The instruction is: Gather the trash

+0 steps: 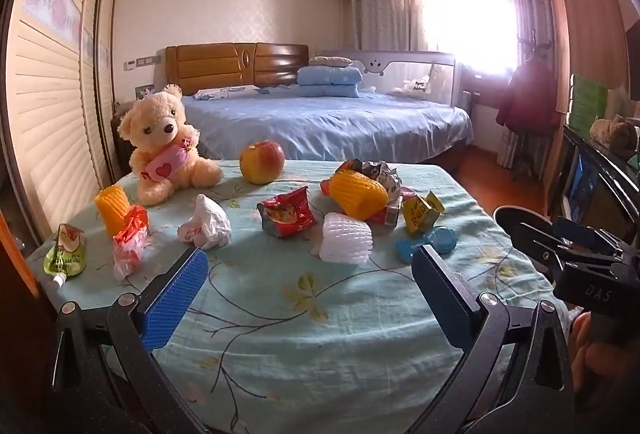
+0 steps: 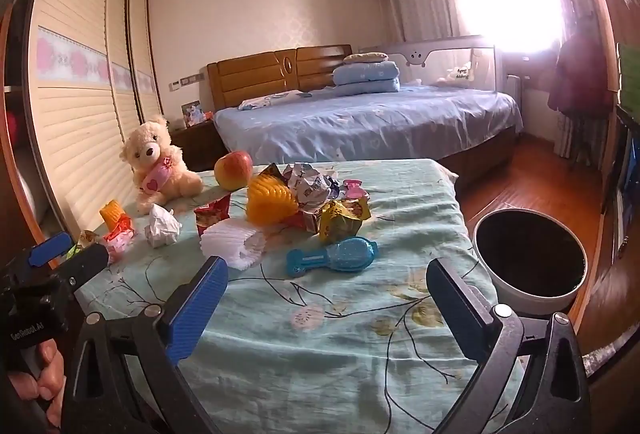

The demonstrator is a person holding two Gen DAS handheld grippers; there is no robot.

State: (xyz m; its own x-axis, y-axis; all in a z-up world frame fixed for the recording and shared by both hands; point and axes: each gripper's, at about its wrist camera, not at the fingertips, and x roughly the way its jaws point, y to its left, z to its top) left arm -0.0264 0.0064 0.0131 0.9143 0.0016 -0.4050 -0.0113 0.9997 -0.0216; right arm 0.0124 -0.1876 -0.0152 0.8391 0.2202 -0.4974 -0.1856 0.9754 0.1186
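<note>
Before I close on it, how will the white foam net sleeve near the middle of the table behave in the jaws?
The white foam net sleeve looks like soft open mesh, so it will probably squash flat rather than resist. It likely weighs almost nothing, so a nudge may slide it across the tablecloth. Lying on its side as a tube, it might roll a little.

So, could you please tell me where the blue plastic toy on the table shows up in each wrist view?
Left wrist view: blue plastic toy right of centre, just above the gripper's right finger.
Right wrist view: blue plastic toy near the centre, between the open fingers.
Shared landmark: the white foam net lies just left of it.
</note>
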